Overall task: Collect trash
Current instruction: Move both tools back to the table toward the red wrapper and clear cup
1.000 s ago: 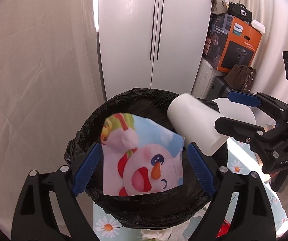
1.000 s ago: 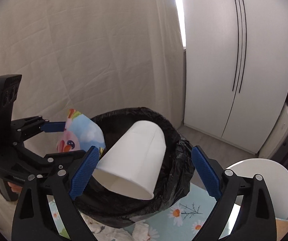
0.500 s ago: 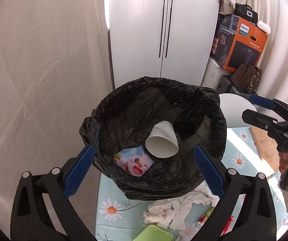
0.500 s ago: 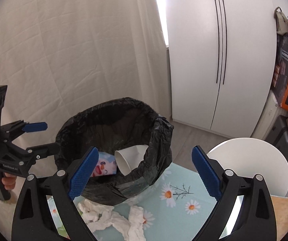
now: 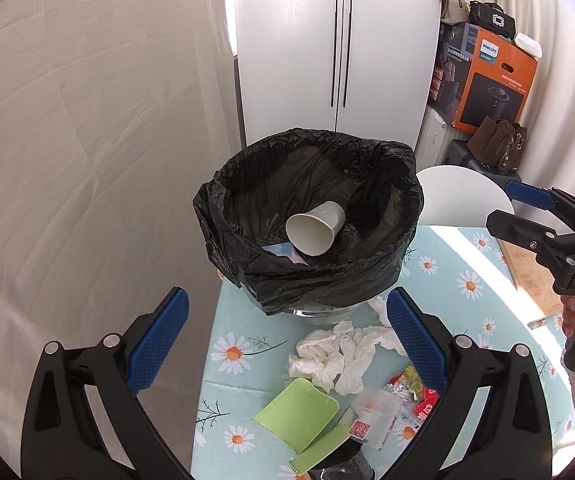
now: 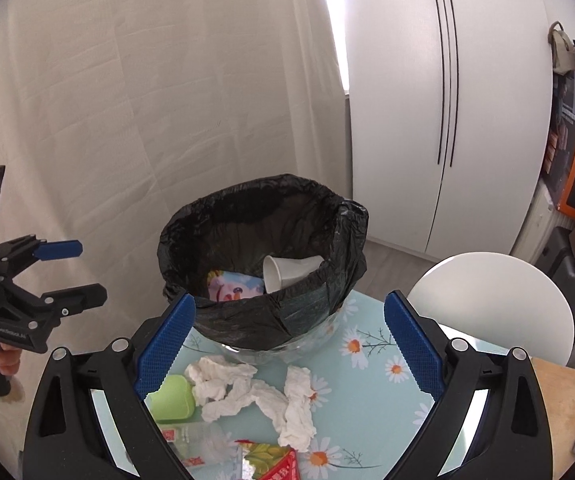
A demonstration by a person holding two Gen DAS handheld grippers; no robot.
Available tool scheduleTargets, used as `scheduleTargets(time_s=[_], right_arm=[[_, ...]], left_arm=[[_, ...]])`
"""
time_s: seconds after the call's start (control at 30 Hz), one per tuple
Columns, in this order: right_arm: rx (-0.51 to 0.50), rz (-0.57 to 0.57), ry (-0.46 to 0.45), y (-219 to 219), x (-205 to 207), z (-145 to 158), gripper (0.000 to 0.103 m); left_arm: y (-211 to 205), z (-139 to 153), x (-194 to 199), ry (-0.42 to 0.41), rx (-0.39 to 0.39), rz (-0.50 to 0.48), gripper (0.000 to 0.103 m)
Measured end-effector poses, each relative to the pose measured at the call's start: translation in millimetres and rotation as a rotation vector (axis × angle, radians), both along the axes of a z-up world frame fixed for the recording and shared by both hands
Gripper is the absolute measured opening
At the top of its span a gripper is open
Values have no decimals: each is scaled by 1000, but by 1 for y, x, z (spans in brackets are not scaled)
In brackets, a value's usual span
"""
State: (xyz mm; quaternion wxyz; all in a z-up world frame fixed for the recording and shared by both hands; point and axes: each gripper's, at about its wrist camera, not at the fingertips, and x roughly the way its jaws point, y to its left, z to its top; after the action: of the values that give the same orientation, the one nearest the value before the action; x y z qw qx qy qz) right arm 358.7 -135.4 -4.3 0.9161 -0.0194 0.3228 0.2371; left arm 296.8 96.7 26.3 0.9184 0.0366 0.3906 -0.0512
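Two pieces have just dropped from your jaws into the black-lined bin at the far end of the bench: the snowman wrapper and paper cup. Your left gripper and right gripper have pulled back, both gaping, empty. Crumpled tissues, green card and wrappers near you remain.

Left tongs and right tongs both gape wide, gripping nothing.

Both wrist views look down, near, sharing the bin.
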Motion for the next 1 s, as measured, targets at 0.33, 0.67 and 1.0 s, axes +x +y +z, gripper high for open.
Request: scheduleTargets(time_s=[0.33, 0.67, 1.0], right_arm=[[-33, 66, 41, 0, -50, -12, 92], [-48, 110, 73, -12, -87, -27, 92], [-76, 105, 124, -27, -109, -58, 92]], left_arm=[[-6, -17, -52, 29, 6, 64, 97], [-18, -40, -90, 77, -24, 107, 97], [-29, -67, -120, 97, -41, 88, 97]])
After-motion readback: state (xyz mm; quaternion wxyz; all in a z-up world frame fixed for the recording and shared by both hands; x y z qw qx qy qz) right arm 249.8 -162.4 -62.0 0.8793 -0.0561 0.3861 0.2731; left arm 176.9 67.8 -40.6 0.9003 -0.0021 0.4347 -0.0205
